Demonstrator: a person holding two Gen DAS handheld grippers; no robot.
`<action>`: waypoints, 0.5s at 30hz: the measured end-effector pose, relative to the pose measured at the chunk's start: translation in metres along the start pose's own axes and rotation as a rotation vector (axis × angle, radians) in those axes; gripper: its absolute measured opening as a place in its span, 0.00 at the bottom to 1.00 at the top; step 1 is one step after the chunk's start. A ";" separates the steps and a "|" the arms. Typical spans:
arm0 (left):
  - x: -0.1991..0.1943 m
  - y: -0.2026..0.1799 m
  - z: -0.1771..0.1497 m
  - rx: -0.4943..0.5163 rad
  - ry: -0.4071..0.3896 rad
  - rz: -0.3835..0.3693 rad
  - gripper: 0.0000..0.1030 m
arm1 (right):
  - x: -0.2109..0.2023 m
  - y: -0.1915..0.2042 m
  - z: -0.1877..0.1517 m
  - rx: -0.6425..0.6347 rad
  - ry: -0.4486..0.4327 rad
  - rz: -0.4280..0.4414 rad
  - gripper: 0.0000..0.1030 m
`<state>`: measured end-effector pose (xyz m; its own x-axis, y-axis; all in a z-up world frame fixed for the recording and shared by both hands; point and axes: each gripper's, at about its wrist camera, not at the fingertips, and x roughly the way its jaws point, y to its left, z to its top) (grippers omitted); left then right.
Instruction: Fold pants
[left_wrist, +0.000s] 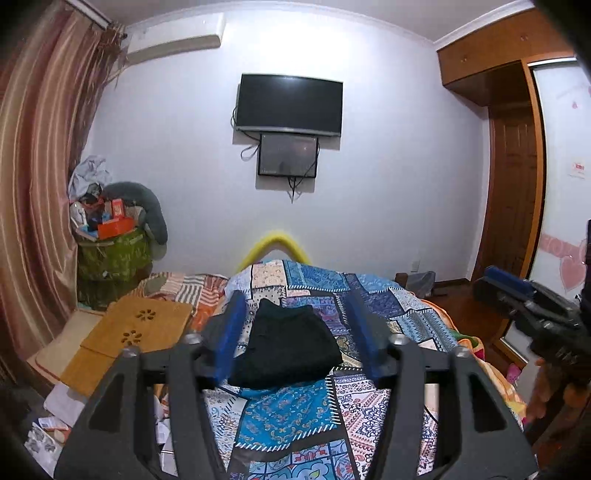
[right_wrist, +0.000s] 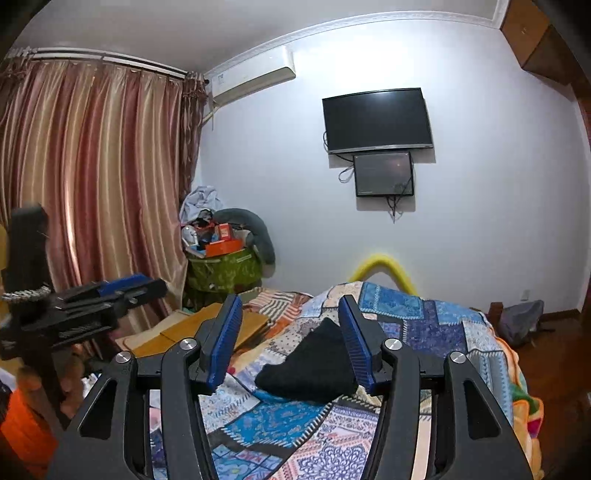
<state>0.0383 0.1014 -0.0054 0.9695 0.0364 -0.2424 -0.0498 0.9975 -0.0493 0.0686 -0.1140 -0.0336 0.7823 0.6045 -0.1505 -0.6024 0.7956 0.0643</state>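
Left tool (left_wrist: 295, 332), right tool (right_wrist: 290, 343) gaping, empty; folded pants (left_wrist: 288, 350) on patchwork quilt (left_wrist: 288, 413); television (left_wrist: 289, 105) on wall.

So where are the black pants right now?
The black pants lie folded on the patchwork quilt on the bed, in both views straight ahead of the open grippers, touching neither.

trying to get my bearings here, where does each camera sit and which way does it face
Left wrist: on the left gripper, facing along the bed at the folded black pants; right gripper and a hand show at right.
Right wrist: on the right gripper, same direction; left gripper at left.
Shared: pants, patchwork quilt, wall TV.
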 end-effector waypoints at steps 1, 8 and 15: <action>-0.004 0.000 -0.001 0.002 -0.011 0.001 0.71 | 0.001 0.000 -0.001 0.012 -0.005 -0.006 0.69; -0.018 0.003 -0.006 -0.017 -0.033 0.001 0.95 | -0.004 -0.001 -0.002 0.033 -0.028 -0.042 0.97; -0.013 0.001 -0.011 -0.016 -0.024 0.012 0.99 | -0.014 0.000 -0.003 0.039 -0.034 -0.050 1.00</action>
<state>0.0228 0.1008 -0.0125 0.9743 0.0500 -0.2197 -0.0651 0.9959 -0.0622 0.0571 -0.1227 -0.0340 0.8168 0.5641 -0.1204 -0.5560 0.8256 0.0965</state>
